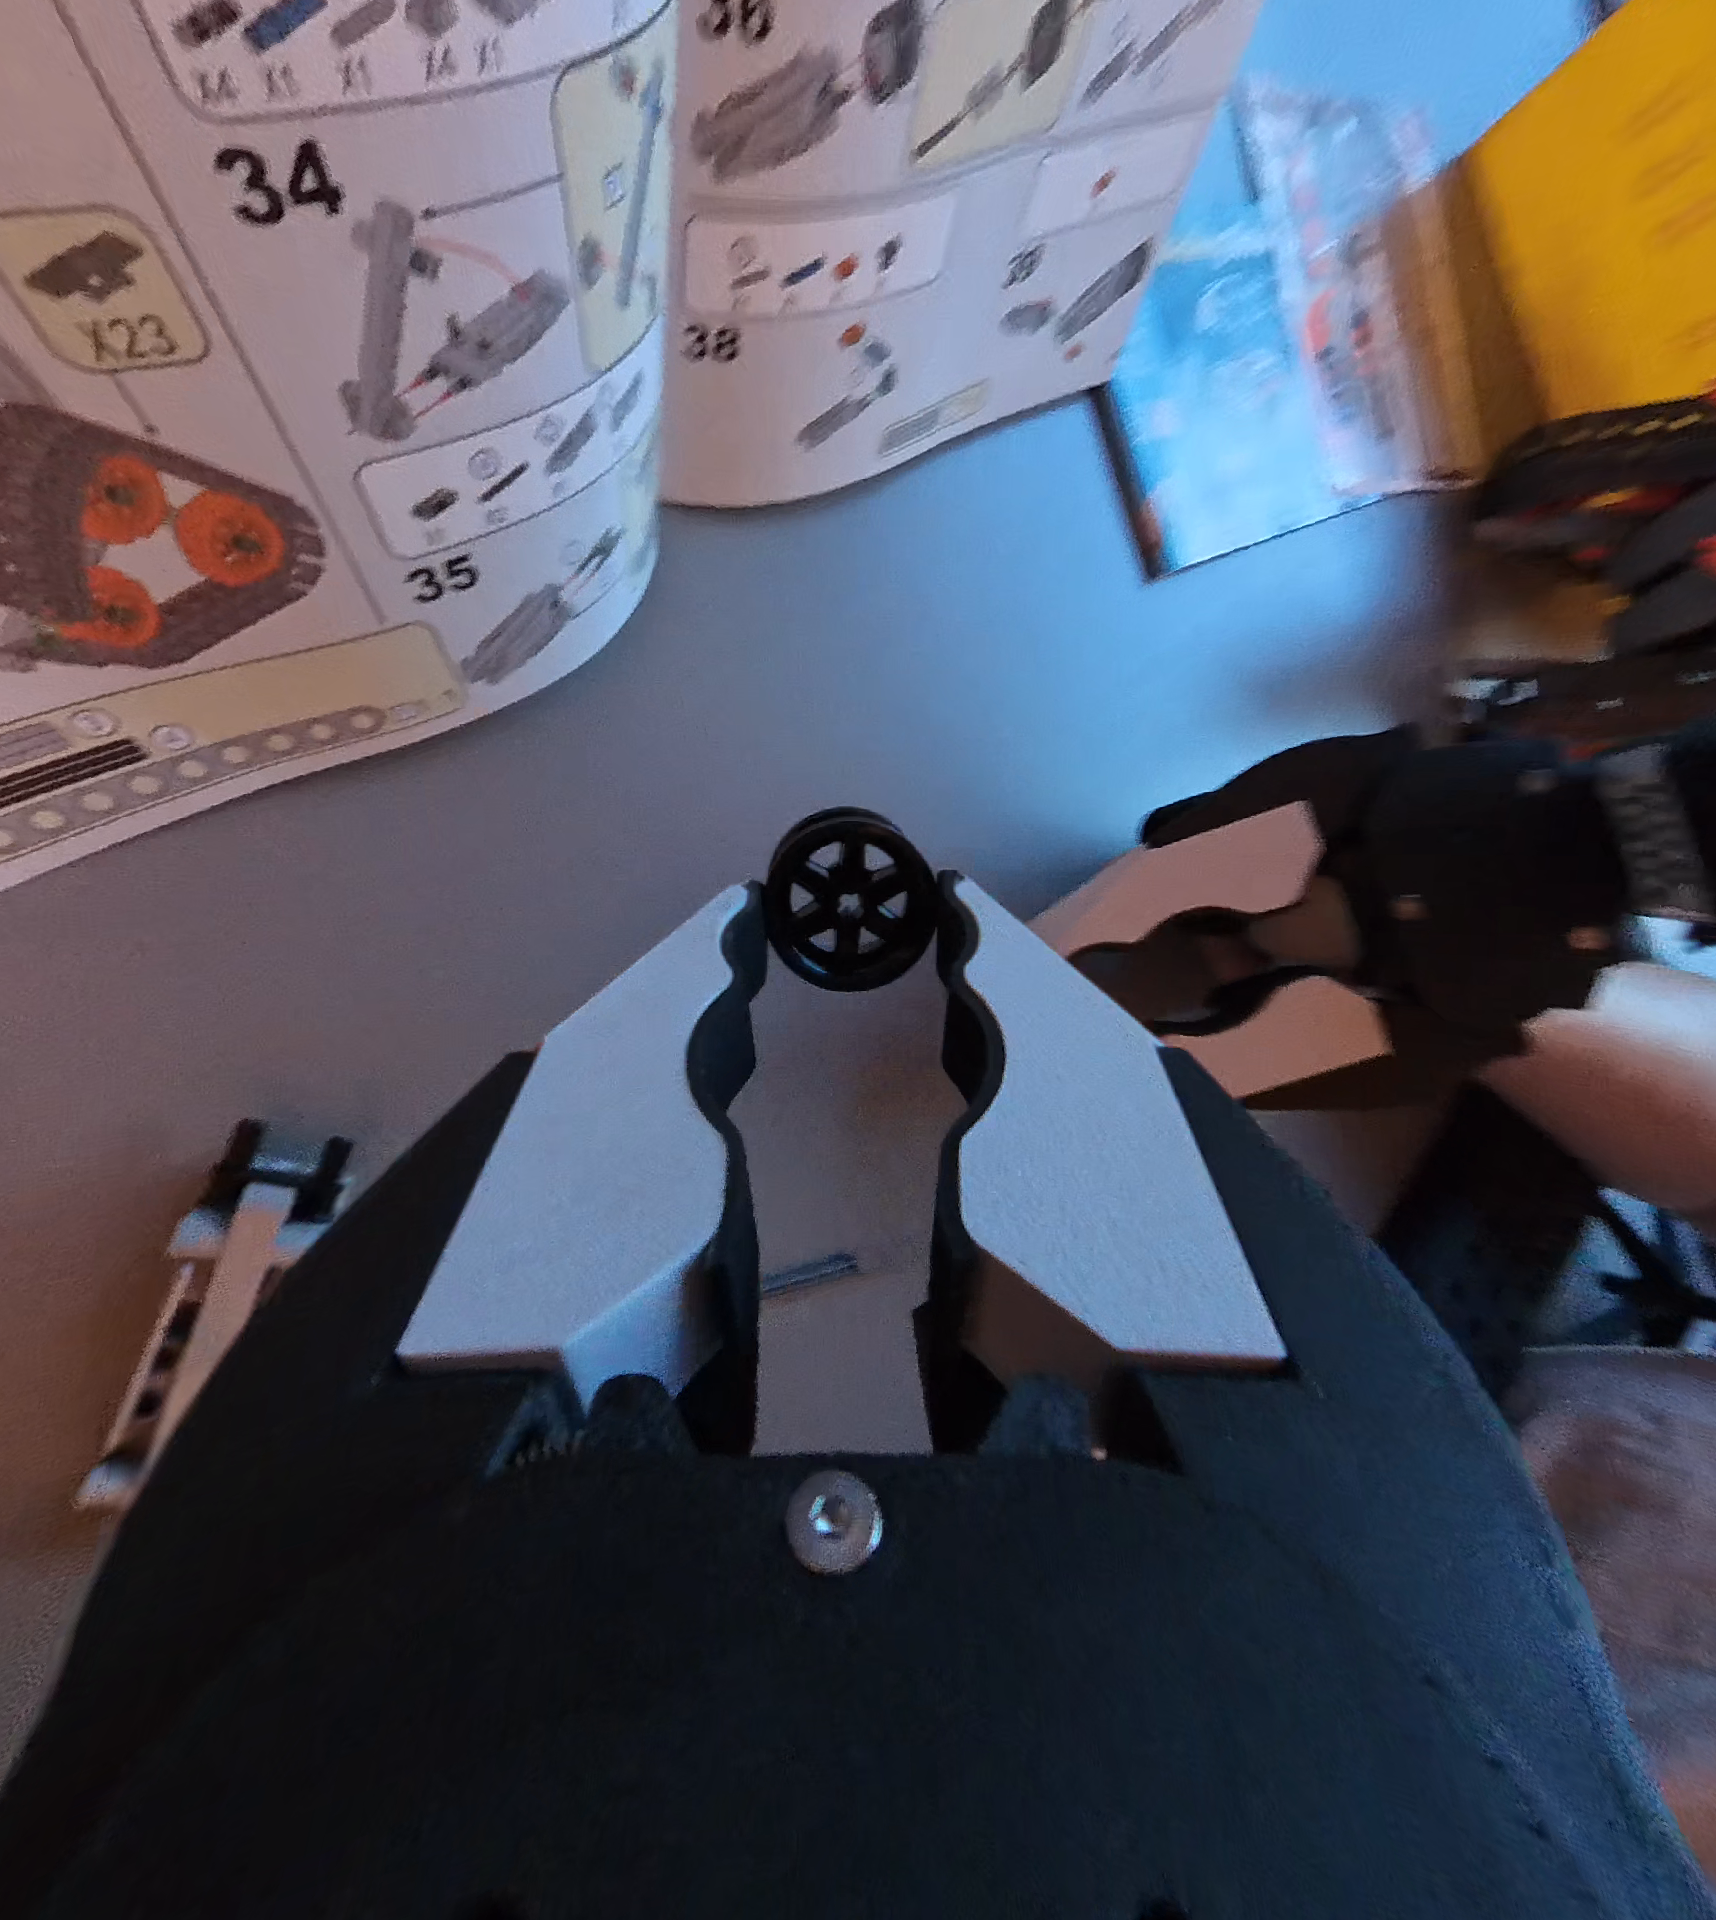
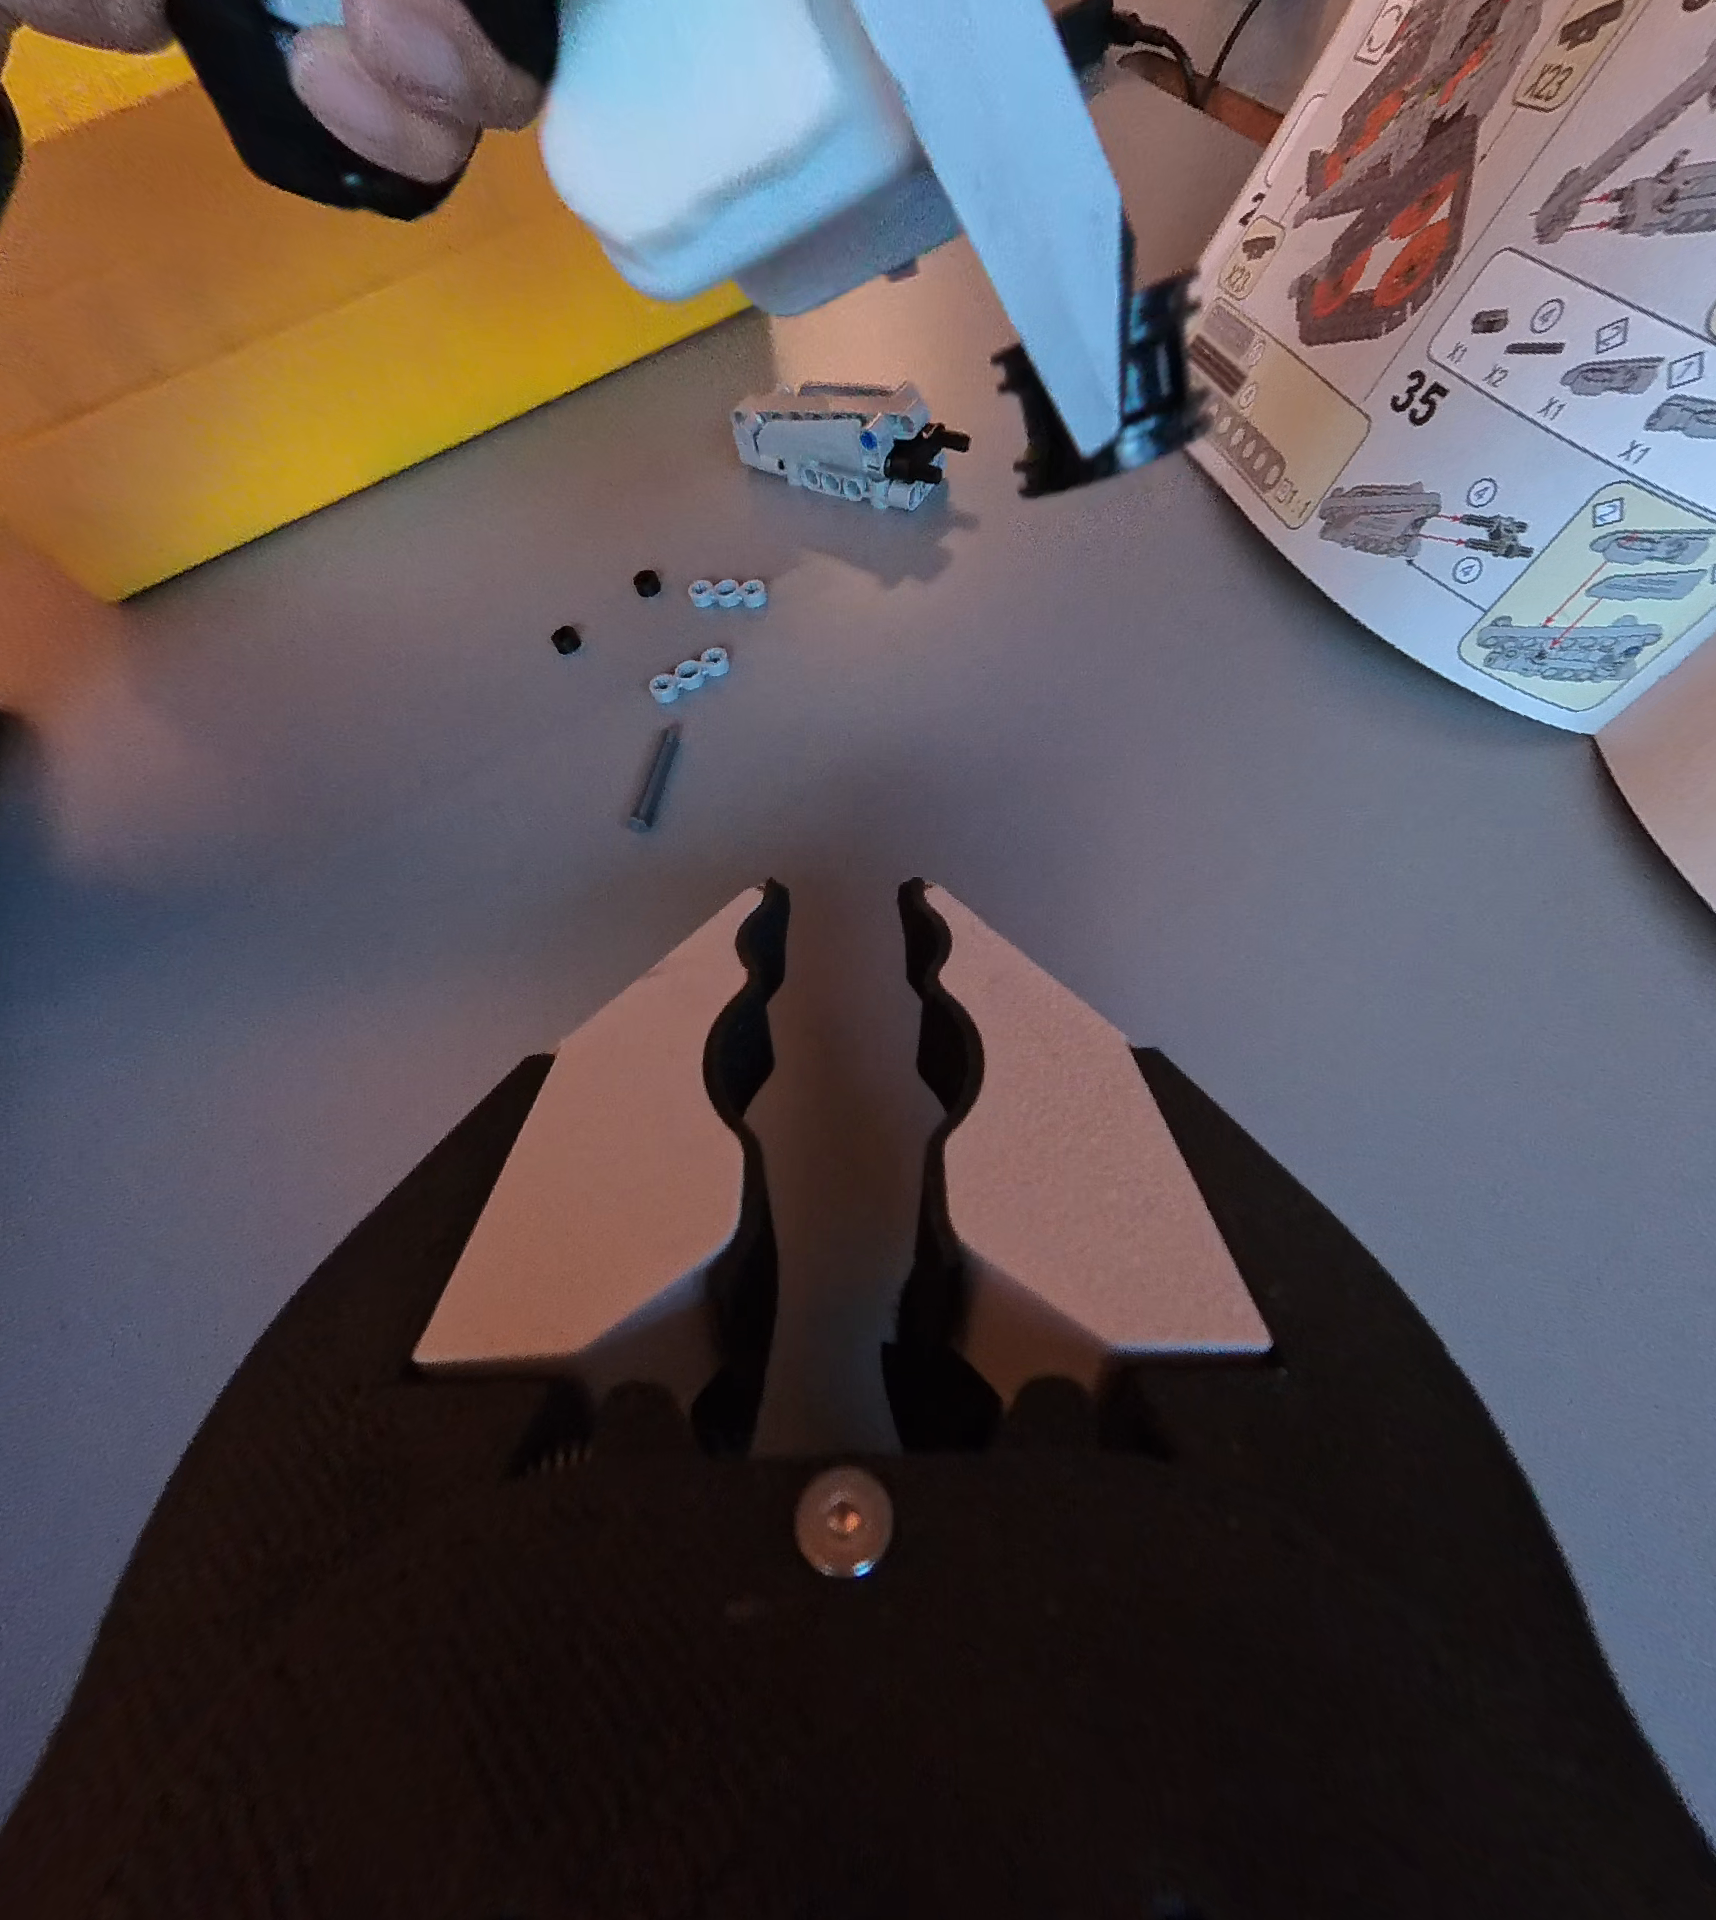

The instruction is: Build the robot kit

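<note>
My left gripper [image 1: 849, 891] is shut on a small black spoked wheel [image 1: 849, 916], pinched at the fingertips above the grey table [image 1: 937, 675]. In the right wrist view the left gripper [image 2: 1103, 416] hangs at the top with the wheel [image 2: 1153, 369], near the booklet's edge. My right gripper [image 2: 843, 894] is open and empty, low over the bare table [image 2: 1249, 935]. In the left wrist view the right gripper [image 1: 1145, 935] lies just right of the wheel. Ahead of the right gripper lie a grey axle [image 2: 654, 777], two light grey three-hole beams [image 2: 690, 675] and two black bushes [image 2: 566, 639].
An open instruction booklet [image 1: 262, 364] covers the far left, and shows at right in the right wrist view [image 2: 1560, 364]. A grey brick assembly [image 2: 843, 442] lies beyond the small parts. A yellow box [image 2: 262, 364] stands at the left. A black and red tracked model [image 1: 1664, 540] stands at far right. The tips of one gripper are about 8 cm away from the tips of the other. My left tips are about 12 cm from the grey axle [image 2: 654, 777], my right tips only 7 cm. My left wrist view [image 1: 803, 1275] looks at it from another angle.
</note>
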